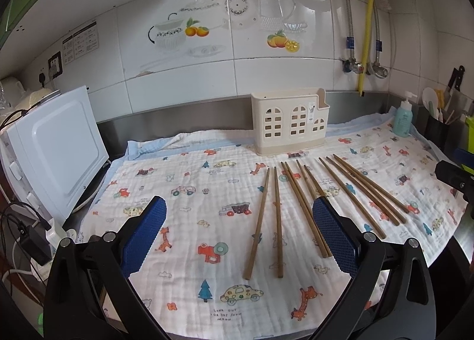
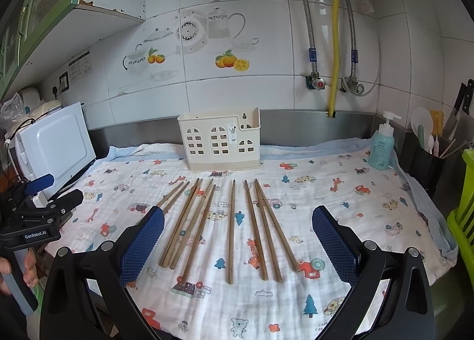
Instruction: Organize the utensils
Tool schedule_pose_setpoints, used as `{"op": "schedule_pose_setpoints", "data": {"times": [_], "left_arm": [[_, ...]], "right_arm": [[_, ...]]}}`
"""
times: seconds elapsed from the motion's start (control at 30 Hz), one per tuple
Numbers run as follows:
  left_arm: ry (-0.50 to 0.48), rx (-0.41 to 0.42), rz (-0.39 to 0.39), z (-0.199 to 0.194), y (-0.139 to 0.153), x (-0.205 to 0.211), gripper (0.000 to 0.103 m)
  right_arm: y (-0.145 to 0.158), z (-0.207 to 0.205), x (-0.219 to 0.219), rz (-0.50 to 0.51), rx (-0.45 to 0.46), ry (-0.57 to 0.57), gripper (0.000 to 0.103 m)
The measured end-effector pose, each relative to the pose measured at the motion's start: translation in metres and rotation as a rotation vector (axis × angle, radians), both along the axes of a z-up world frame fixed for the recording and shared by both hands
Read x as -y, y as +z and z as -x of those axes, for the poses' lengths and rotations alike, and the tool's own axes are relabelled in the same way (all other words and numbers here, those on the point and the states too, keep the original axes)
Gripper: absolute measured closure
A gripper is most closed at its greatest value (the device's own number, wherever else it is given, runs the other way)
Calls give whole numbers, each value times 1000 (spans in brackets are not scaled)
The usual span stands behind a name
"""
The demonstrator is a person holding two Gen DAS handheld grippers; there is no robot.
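Several brown wooden chopsticks (image 1: 278, 221) lie side by side on a white patterned cloth (image 1: 189, 200); they also show in the right wrist view (image 2: 231, 233). A cream plastic utensil holder (image 1: 288, 122) stands upright behind them at the wall, also in the right wrist view (image 2: 220, 140). My left gripper (image 1: 238, 230) is open and empty, held above the cloth near the left chopsticks. My right gripper (image 2: 237, 239) is open and empty above the middle chopsticks. The left gripper also shows at the left edge of the right wrist view (image 2: 44, 209).
A white appliance (image 1: 56, 150) stands at the left with cables and a power strip (image 1: 50, 236). A teal pump bottle (image 2: 382, 144) and a black pot of kitchen tools (image 2: 429, 159) stand at the right. A green rack (image 2: 465, 215) is at the right edge.
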State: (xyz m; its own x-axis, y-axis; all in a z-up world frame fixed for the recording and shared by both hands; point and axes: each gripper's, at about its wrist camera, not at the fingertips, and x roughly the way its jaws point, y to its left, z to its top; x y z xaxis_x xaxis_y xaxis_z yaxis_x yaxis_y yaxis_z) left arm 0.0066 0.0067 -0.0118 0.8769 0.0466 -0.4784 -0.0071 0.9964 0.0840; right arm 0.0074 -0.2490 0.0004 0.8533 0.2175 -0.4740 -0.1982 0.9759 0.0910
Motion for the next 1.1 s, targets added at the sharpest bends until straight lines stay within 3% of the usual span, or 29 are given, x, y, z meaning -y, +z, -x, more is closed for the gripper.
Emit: {"op": "schedule_pose_setpoints", "data": {"times": [1.1], "left_arm": [[11, -35, -7, -15, -8, -6, 5]], "right_arm": [[-8, -14, -2, 14, -46, 26, 6]]}}
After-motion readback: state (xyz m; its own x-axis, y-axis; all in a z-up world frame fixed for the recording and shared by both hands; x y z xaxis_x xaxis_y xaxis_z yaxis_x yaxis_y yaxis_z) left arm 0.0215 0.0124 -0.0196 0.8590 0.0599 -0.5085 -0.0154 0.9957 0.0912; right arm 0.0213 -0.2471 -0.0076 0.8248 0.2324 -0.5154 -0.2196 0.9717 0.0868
